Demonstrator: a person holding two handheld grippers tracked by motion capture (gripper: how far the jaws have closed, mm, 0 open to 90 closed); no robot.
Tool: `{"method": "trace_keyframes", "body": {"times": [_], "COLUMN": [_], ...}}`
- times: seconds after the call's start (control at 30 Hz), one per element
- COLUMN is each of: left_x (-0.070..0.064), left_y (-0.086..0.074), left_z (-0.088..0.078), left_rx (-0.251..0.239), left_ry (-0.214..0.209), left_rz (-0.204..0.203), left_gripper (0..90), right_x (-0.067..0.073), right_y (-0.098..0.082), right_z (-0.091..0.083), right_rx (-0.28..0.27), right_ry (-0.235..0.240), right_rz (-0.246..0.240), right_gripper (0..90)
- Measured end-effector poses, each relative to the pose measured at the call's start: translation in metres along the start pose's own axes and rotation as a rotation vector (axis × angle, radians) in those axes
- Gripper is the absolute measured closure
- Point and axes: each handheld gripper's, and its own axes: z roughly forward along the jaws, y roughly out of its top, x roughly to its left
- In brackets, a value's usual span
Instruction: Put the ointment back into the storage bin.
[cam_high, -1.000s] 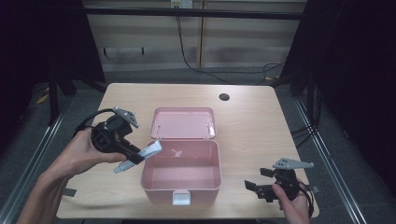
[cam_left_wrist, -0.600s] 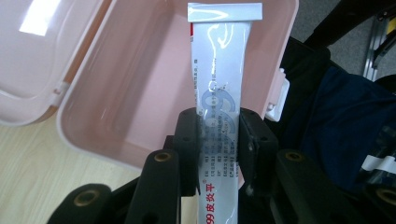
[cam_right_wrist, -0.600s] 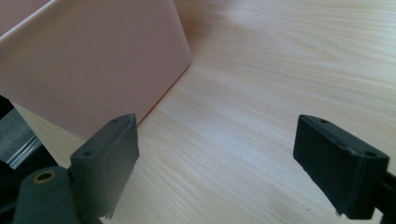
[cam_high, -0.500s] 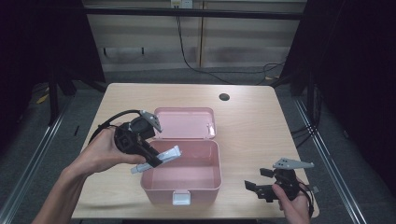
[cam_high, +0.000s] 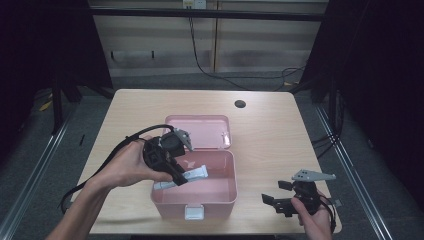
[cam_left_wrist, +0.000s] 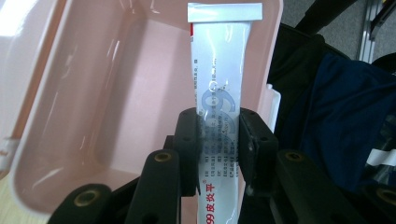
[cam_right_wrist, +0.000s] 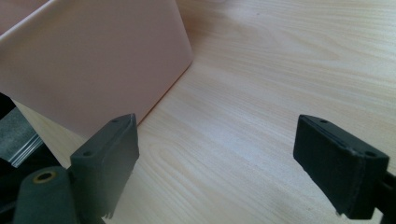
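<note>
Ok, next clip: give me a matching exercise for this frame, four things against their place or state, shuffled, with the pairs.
Things:
1. left gripper
2. right gripper
3. pink box
4. white tube

Places or states:
A. lid swung back, inside bare
B. jaws wide apart, low over the wooden table beside the box
C. clamped between two jaws, its crimped end over the box's opening
D. jaws closed on something, held above the box

Pairs: 1-D, 2-B, 3-A, 4-C
</note>
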Motion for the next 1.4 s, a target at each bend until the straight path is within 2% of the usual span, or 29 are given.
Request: {"method": "trace_keyframes", "body": {"times": [0.2, 0.23, 0.27, 0.3, 0.43, 0.6, 0.73, 0.83, 0.87, 0.93, 1.07, 1.17, 1.27, 1.4], "left_x": [0.005, 0.006, 0.006, 0.006, 0.007, 0.010, 0.012, 0.014, 0.014, 0.015, 0.014, 0.014, 0.015, 0.016], "left_y": [0.006, 0.008, 0.009, 0.009, 0.011, 0.012, 0.013, 0.014, 0.014, 0.015, 0.016, 0.018, 0.020, 0.021], "left_z": [0.015, 0.017, 0.021, 0.021, 0.030, 0.046, 0.053, 0.059, 0.061, 0.069, 0.076, 0.082, 0.090, 0.096], "left_rx": [0.026, 0.033, 0.009, 0.009, 0.044, 0.083, 0.075, 0.078, 0.091, 0.108, 0.117, 0.135, 0.153, 0.160], "left_ry": [-0.010, -0.005, 0.019, 0.019, 0.025, -0.007, -0.012, -0.036, -0.030, -0.044, -0.054, -0.039, -0.056, -0.076], "left_rz": [-0.001, 0.009, -0.003, -0.003, 0.009, 0.022, 0.014, 0.033, 0.040, 0.045, 0.047, 0.039, 0.056, 0.056], "left_gripper": [71.1, 71.1, 71.1, 71.1, 71.1, 71.1, 71.1, 71.1, 71.1, 71.1, 71.1, 71.1, 71.1, 71.0], "right_x": [0.000, 0.000, 0.000, 0.000, 0.000, 0.001, 0.001, 0.001, 0.001, 0.000, 0.001, 0.001, 0.001, 0.001], "right_y": [0.000, 0.000, 0.000, 0.000, 0.000, 0.000, 0.000, 0.000, 0.000, 0.000, 0.000, 0.000, 0.000, 0.000], "right_z": [0.000, 0.000, 0.000, 0.000, 0.000, 0.001, 0.001, 0.001, 0.001, 0.001, 0.002, 0.002, 0.002, 0.002], "right_rx": [0.001, 0.000, 0.000, 0.000, 0.002, 0.006, 0.007, 0.007, 0.007, 0.010, 0.011, 0.010, 0.012, 0.012], "right_ry": [0.000, 0.000, 0.002, 0.002, 0.002, 0.005, 0.004, 0.004, 0.004, 0.008, 0.010, 0.006, 0.005, 0.007], "right_rz": [0.000, -0.001, 0.002, 0.002, 0.003, 0.003, 0.003, 0.004, 0.003, -0.002, -0.005, -0.005, -0.002, -0.002], "right_gripper": [13.8, 13.8, 13.8, 13.8, 13.8, 13.8, 13.8, 13.8, 13.8, 13.8, 13.8, 13.8, 13.8, 13.8]}}
